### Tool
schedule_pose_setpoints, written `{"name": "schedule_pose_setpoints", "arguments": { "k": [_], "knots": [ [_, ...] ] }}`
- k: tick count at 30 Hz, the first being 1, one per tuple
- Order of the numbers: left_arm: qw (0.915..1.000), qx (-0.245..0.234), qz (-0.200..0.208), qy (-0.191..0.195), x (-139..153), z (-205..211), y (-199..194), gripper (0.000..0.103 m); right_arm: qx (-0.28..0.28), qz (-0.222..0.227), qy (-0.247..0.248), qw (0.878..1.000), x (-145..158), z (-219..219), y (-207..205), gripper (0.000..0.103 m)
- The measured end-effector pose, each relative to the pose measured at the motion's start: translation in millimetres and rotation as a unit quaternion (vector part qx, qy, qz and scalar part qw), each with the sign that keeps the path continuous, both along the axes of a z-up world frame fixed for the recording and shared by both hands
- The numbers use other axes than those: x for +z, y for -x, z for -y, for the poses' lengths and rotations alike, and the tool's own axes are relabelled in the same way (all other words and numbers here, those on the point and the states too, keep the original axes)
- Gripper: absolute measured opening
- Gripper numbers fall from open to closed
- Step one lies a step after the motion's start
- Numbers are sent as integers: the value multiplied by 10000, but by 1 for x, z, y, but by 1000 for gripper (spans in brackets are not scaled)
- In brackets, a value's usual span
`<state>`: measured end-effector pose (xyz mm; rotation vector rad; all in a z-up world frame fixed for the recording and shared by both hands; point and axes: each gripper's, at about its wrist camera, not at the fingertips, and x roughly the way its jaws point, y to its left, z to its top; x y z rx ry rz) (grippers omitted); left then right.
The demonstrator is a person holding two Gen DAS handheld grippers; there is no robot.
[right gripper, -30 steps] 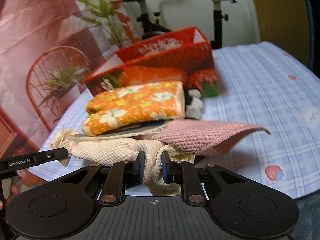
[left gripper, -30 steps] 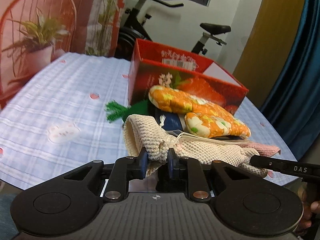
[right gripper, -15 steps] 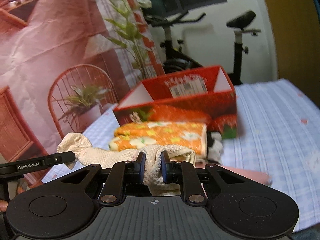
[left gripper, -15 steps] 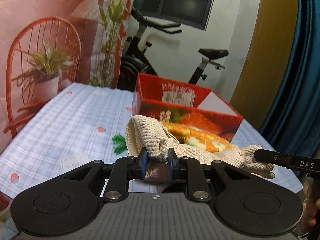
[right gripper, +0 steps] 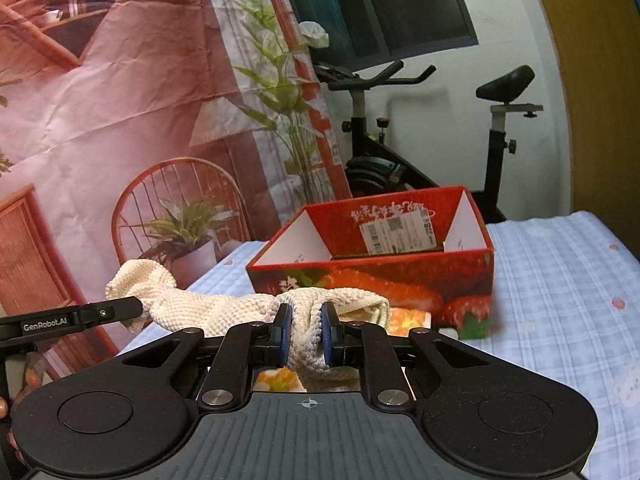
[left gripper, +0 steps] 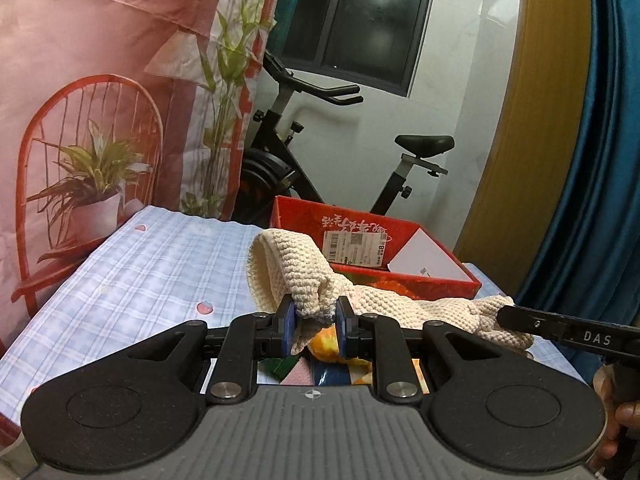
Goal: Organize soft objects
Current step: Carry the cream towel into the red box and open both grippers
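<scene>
Spanning both grippers, one cream knit cloth (left gripper: pixel 404 304), raised above the table (left gripper: pixel 152 276). Left gripper (left gripper: pixel 316 326): blue pads clamped on a bunched end of the cloth, a loop of knit standing up above the grip. Right gripper (right gripper: pixel 303 330): pads likewise closed on a gathered fold of the same cloth (right gripper: pixel 224 304), a short tail drooping below them. Between the two holds the cloth runs as a twisted band, roughly level.

Beneath the left gripper, seen through the gap in its frame: orange floral item (left gripper: pixel 324 340), with scraps of green, pink and dark blue fabric beside it; their full shapes are hidden. Orange floral fabric (right gripper: pixel 408 316) also shows under and just behind the cloth in the right view.

Table: covered in a pale blue checked cover with small pink strawberry marks.

Just beyond the cloth: red box (right gripper: pixel 400 276), open-topped, white inside walls, strawberry print on its near face, a barcode label on the inner far wall. Its floor is mostly out of sight.

Behind the table: black exercise bike (right gripper: pixel 496 120) against a white wall, dark window (left gripper: pixel 360 20) above. Left side: printed backdrop (right gripper: pixel 120 100) with chair and potted plant. Right side: yellow panel (left gripper: pixel 532 120) and blue curtain (left gripper: pixel 600 160).
</scene>
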<state>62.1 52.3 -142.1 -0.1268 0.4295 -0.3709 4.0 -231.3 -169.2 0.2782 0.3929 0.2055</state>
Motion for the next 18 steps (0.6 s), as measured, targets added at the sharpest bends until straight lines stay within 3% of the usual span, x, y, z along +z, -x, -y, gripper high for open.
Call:
{"name": "schedule_pose_setpoints", "arguments": {
  "k": [8,18],
  "knots": [
    [9992,-264,178,-246,18,28,-52,22,-73,149,474,9987,15,19,-51,14],
    [9936,-758,-672,-496,14,76,-153,22,-143,-199,1394,9899,33,49,-157,14]
  ]
}}
